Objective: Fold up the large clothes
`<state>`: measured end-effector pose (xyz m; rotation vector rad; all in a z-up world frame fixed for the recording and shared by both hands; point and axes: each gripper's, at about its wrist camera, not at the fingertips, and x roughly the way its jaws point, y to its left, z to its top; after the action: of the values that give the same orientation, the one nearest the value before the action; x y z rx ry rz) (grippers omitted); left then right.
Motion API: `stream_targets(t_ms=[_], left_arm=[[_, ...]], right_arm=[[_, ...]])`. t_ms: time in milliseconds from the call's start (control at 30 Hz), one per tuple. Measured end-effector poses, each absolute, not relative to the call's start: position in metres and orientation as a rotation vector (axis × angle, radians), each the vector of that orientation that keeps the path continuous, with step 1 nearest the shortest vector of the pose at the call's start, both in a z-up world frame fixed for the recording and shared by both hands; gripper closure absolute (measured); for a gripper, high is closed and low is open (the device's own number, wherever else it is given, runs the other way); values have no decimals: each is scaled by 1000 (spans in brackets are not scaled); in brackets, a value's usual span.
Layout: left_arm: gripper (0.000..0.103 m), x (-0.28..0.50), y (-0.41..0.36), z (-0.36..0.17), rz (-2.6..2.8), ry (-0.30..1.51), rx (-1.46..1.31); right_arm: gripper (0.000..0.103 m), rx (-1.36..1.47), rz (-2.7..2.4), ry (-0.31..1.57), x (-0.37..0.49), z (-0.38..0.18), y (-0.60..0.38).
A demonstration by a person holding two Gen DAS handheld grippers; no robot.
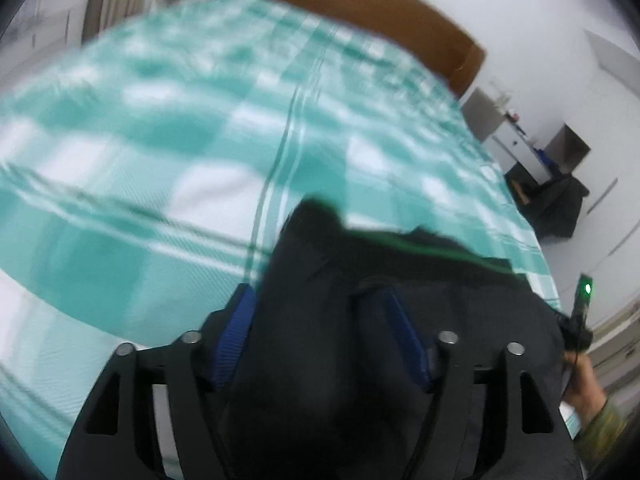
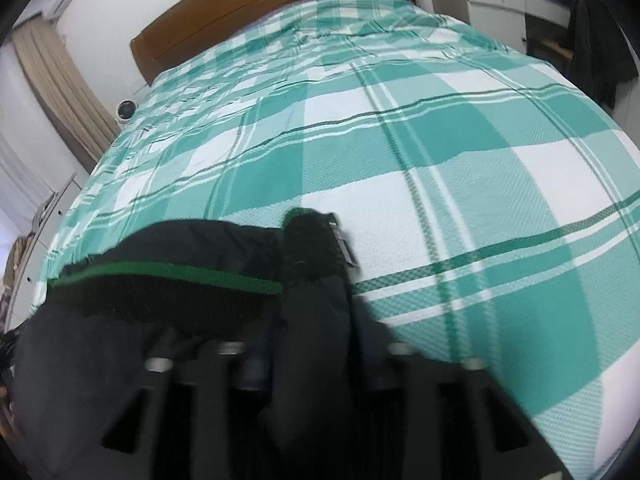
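Note:
A dark jacket (image 1: 360, 264) with a green trim line lies bunched at the near edge of the bed, blurred in the left wrist view. My left gripper (image 1: 320, 300) has its blue pads (image 1: 240, 336) wide apart, with the jacket's bulk lying loosely between them. In the right wrist view the same jacket (image 2: 160, 320) shows a fleecy collar and a zip end. My right gripper (image 2: 316, 320) is blurred and partly covered; its jaws stand wide, with a strip of dark cloth between them. That gripper (image 1: 582, 312), with a green light, also shows at the left view's right edge.
The bed carries a teal-and-white plaid cover (image 2: 440, 160) and a wooden headboard (image 2: 260, 4) against the wall. A curtain (image 2: 60, 88) and a small round fan (image 2: 126, 110) stand to the left. White drawers (image 1: 516, 140) and a dark draped chair (image 1: 560, 204) stand to the right.

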<state>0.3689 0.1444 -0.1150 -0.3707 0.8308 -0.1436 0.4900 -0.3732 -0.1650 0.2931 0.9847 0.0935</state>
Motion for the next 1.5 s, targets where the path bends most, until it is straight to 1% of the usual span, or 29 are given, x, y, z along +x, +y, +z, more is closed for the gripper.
stream_targets(t_ms=[33, 67, 133, 200, 233, 300, 367, 433, 500, 633, 833, 967, 1233, 1367, 1500], left_arm=[[24, 359, 139, -98, -145, 798, -336], [21, 350, 127, -77, -169, 764, -298], [13, 347, 104, -57, -223, 747, -257], [8, 353, 63, -43, -310, 767, -192], [8, 358, 40, -41, -343, 784, -157], [8, 378, -9, -49, -389, 853, -119], [8, 396, -35, -66, -372, 906, -109], [10, 411, -61, -96, -322, 969, -44], [12, 409, -80, -122, -281, 1021, 56], [11, 373, -91, -123, -277, 945, 175], [11, 322, -89, -123, -278, 897, 248], [11, 299, -87, -124, -263, 855, 249], [11, 261, -80, -125, -278, 855, 201], [11, 238, -90, -130, -302, 853, 294], [6, 211, -113, -144, -368, 863, 462]], right_arm=[[14, 301, 108, 977, 488, -157, -376], [13, 309, 126, 950, 484, -147, -378], [13, 301, 142, 887, 473, -122, -382], [13, 287, 155, 840, 457, -102, -381], [13, 287, 173, 826, 448, -95, -379], [13, 294, 235, 811, 423, -86, -370], [13, 292, 286, 804, 398, -82, -360], [13, 300, 328, 794, 365, -82, -354], [13, 334, 361, 794, 333, -86, -352], [13, 385, 357, 795, 274, -101, -360], [13, 427, 290, 817, 228, -122, -372], [13, 442, 259, 808, 214, -121, -380], [13, 463, 216, 832, 206, -128, -390], [13, 479, 199, 839, 201, -131, -397], [13, 551, 145, 861, 199, -141, -416]])
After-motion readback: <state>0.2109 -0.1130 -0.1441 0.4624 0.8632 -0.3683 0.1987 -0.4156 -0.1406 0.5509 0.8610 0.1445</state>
